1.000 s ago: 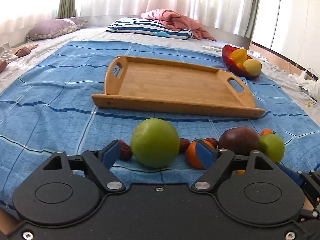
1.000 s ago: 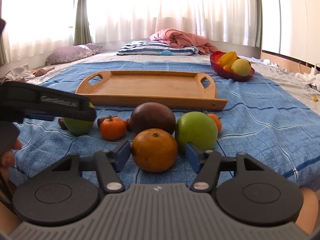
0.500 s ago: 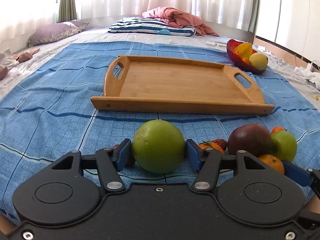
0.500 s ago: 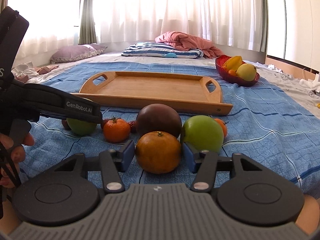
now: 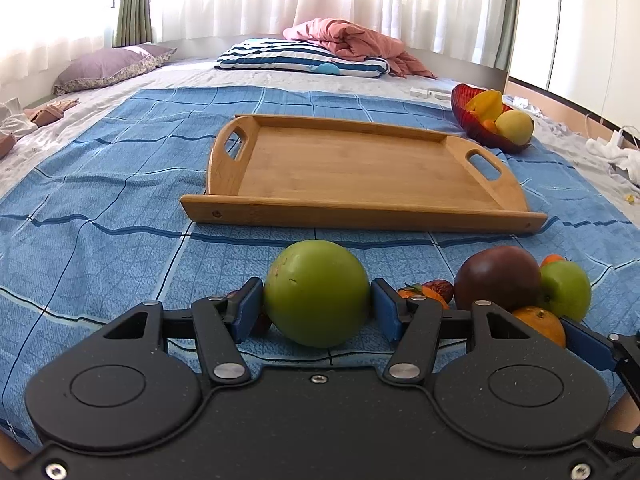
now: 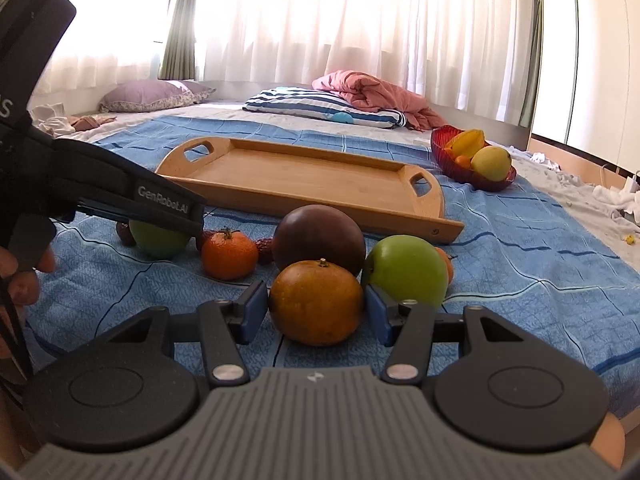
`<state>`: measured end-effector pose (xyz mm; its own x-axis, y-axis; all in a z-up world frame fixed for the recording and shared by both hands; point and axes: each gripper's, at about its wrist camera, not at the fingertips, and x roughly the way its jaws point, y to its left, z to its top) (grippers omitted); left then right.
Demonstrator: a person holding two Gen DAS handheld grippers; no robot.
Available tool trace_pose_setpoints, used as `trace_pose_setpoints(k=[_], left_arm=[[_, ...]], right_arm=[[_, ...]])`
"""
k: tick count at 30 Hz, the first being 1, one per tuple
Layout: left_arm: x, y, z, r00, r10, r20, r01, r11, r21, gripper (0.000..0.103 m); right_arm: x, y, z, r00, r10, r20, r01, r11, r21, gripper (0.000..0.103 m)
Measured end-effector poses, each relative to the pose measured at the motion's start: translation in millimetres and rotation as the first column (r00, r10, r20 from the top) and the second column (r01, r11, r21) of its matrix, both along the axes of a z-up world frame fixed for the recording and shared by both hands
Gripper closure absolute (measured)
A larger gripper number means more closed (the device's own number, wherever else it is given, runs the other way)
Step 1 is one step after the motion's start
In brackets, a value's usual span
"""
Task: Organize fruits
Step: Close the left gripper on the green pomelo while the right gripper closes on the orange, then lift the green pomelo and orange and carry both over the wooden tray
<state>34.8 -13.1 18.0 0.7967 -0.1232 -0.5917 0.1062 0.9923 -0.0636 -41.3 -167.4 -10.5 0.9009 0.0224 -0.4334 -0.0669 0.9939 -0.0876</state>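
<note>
Two round green apples are seen: one (image 5: 316, 298) is pinched by the left gripper (image 5: 317, 309), while one brownish orange (image 6: 316, 308) is clamped by the right gripper (image 6: 316, 312).

From my seat I see a blue checked bedspread (image 5: 100, 208) covering the near part of the bed. At the far end lies a striped pillow (image 5: 300, 60) with a crumpled pink blanket (image 5: 352, 42) just behind it — the two touching. Far left sits a purple pillow (image 5: 108, 66), and some bunched cloth (image 5: 44, 114) nearer on that edge. White curtains (image 6: 360, 20) glow across the back; a green drape (image 6: 180, 28) hangs left — white clutter (image 5: 616, 156) lies far right.
</note>
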Motion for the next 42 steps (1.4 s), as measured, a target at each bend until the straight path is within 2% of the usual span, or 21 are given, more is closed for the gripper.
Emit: trace_pose_setpoints(k=[14,32,42], left_arm=[[-11,14,8,1.0,0.011,-0.016,-0.012,0.998,-0.065,0.046],[-23,20,25,0.999,0.014,0.031,-0.012,0.998,-0.068,0.047],[-11,19,38,0.998,0.013,0.06,-0.009,0.997,-0.072,0.047]], right_arm=[[-11,-5,10,0.999,-0.002,0.054,-0.001,0.999,0.046,0.048],[-8,-23,28,0.994,-0.026,0.109,0.009,0.988,0.153,0.048],[-1,-34,33,0.992,-0.029,0.12,0.006,0.982,0.19,0.048]])
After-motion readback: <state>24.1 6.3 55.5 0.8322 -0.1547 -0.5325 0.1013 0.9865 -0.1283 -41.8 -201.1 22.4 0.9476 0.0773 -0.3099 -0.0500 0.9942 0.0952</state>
